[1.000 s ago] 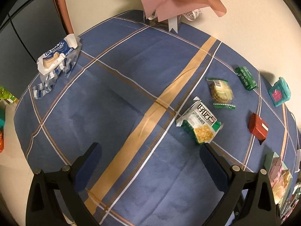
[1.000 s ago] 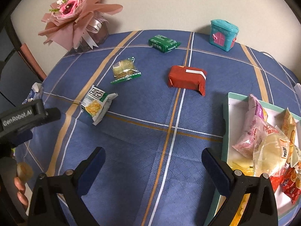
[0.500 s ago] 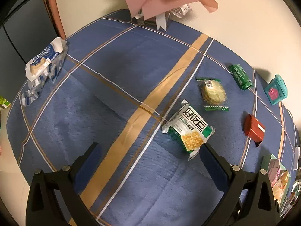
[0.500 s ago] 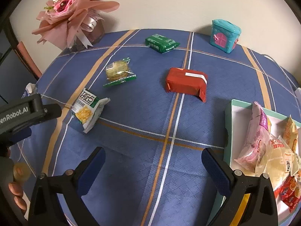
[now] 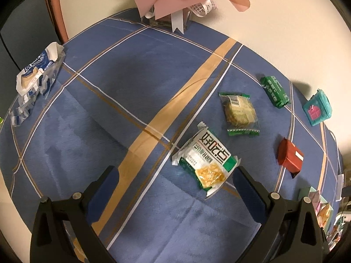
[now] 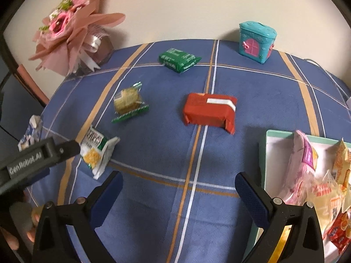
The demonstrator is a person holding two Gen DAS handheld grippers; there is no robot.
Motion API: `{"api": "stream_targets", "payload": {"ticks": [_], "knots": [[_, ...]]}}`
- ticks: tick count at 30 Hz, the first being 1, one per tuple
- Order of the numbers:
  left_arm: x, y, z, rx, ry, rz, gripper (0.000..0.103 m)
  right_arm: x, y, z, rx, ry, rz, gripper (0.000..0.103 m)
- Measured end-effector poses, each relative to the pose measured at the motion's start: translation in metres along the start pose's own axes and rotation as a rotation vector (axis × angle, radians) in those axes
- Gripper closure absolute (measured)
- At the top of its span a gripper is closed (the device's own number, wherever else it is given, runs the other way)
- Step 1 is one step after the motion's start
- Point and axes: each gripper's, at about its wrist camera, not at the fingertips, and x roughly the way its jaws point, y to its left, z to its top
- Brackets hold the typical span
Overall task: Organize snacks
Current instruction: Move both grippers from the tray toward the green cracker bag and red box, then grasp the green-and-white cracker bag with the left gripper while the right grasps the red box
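Note:
Snacks lie scattered on a blue plaid tablecloth [image 5: 92, 114]. A white-and-green cracker pack [image 5: 206, 163] [image 6: 96, 149] lies just ahead of my open left gripper [image 5: 175, 188], close to its right finger. Beyond it sit a clear cookie pack [image 5: 240, 111] [image 6: 128, 102], a green pack [image 5: 275, 92] [image 6: 178, 59] and a red pack [image 5: 289, 155] [image 6: 209, 112]. My right gripper [image 6: 178, 195] is open and empty, with the red pack farther ahead. A teal-rimmed tray [image 6: 263, 160] at the right holds several snack bags [image 6: 305, 162].
A pink bouquet [image 6: 70, 26] stands at the table's back left. A teal toy house [image 6: 256, 41] sits at the back by the wall. A blue-and-white wrapper [image 5: 37, 70] lies near the left edge. A hand [image 6: 19, 225] holds the left gripper's body [image 6: 33, 160].
The left gripper has moved forward and right, so the white-and-green pack is now just before its right finger. The right gripper has advanced toward the red pack. Both stay open.

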Motion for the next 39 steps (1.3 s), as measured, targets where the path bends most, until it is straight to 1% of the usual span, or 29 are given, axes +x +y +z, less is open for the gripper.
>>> {"api": "stream_targets", "payload": {"ticks": [5, 12, 18, 23, 25, 27, 32, 37, 38, 39], "knots": [[0.007, -0.001, 0.004, -0.013, 0.003, -0.019, 0.0, 0.003, -0.02, 0.018, 0.083, 0.012, 0.038, 0.0], [0.019, -0.006, 0.007, -0.017, 0.023, -0.035, 0.0, 0.005, -0.034, 0.049, 0.124, 0.018, 0.043, 0.0], [0.031, -0.014, 0.009, -0.011, 0.043, -0.034, 0.0, 0.019, -0.031, 0.068, 0.104, 0.044, 0.017, 0.001], [0.04, -0.023, 0.008, -0.003, 0.058, -0.039, 0.001, 0.038, -0.033, 0.076, 0.099, 0.08, -0.023, 0.009], [0.043, -0.026, 0.009, -0.001, 0.057, -0.037, 0.001, 0.046, -0.031, 0.078, 0.086, 0.093, -0.034, 0.009], [0.045, -0.027, 0.01, 0.002, 0.055, -0.038, 0.002, 0.054, -0.029, 0.08, 0.069, 0.104, -0.042, 0.009], [0.054, -0.029, 0.011, -0.006, 0.069, -0.033, 0.012, 0.071, -0.026, 0.081, 0.05, 0.129, -0.061, 0.011], [0.057, -0.036, 0.013, 0.006, 0.059, -0.021, 0.017, 0.081, -0.027, 0.08, 0.03, 0.138, -0.091, 0.019], [0.057, -0.037, 0.014, 0.006, 0.057, -0.019, 0.018, 0.083, -0.027, 0.08, 0.028, 0.139, -0.096, 0.021], [0.058, -0.038, 0.014, 0.009, 0.054, -0.017, 0.018, 0.083, -0.028, 0.08, 0.025, 0.139, -0.099, 0.026]]}}
